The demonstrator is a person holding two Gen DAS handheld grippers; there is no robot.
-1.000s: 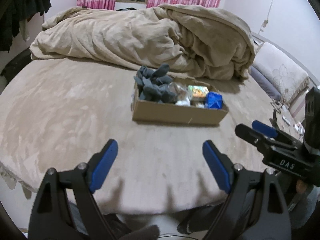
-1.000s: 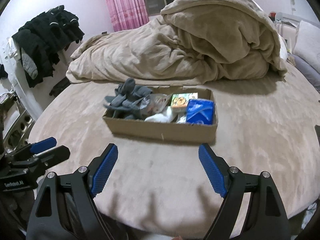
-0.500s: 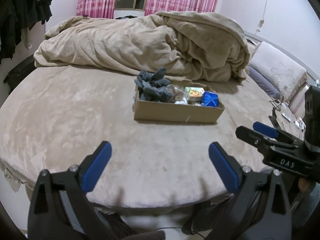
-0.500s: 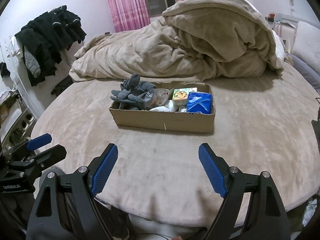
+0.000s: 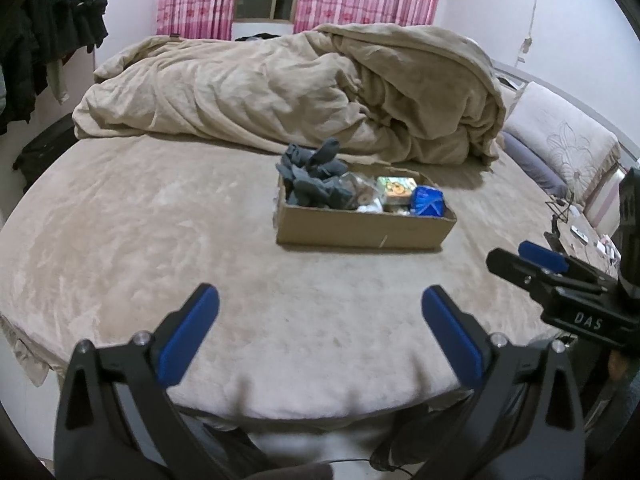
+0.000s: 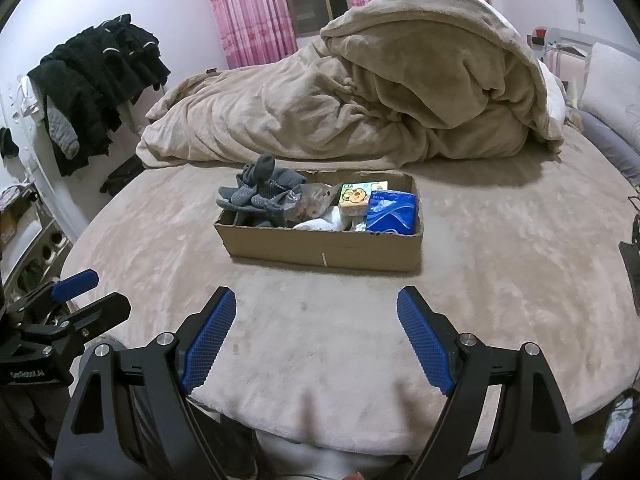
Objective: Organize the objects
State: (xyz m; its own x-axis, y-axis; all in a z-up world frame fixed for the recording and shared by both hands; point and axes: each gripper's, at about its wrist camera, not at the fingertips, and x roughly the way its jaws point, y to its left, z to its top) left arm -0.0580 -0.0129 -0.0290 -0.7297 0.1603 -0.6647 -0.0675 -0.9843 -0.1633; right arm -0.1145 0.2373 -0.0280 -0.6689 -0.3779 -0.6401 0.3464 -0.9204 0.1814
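Observation:
A shallow cardboard box (image 5: 360,232) (image 6: 320,246) sits on the round beige bed. It holds grey socks (image 5: 316,178) (image 6: 264,192), a clear plastic bag (image 6: 310,200), white cloth (image 6: 324,223), a green-and-yellow carton (image 5: 396,188) (image 6: 358,194) and a blue packet (image 5: 430,200) (image 6: 392,210). My left gripper (image 5: 320,300) is open and empty, well short of the box near the bed's front edge. My right gripper (image 6: 316,306) is open and empty, also short of the box. Each gripper shows at the side of the other's view.
A crumpled beige duvet (image 5: 300,88) (image 6: 380,100) lies heaped behind the box. Dark clothes (image 6: 96,76) hang at the left wall. Pillows (image 5: 560,140) lie at the right. A bedside surface with small items (image 5: 580,236) is at the far right.
Both grippers have drawn back and risen away from the box, which looks smaller now. The bed's front edge has come into view. Both grippers stay open.

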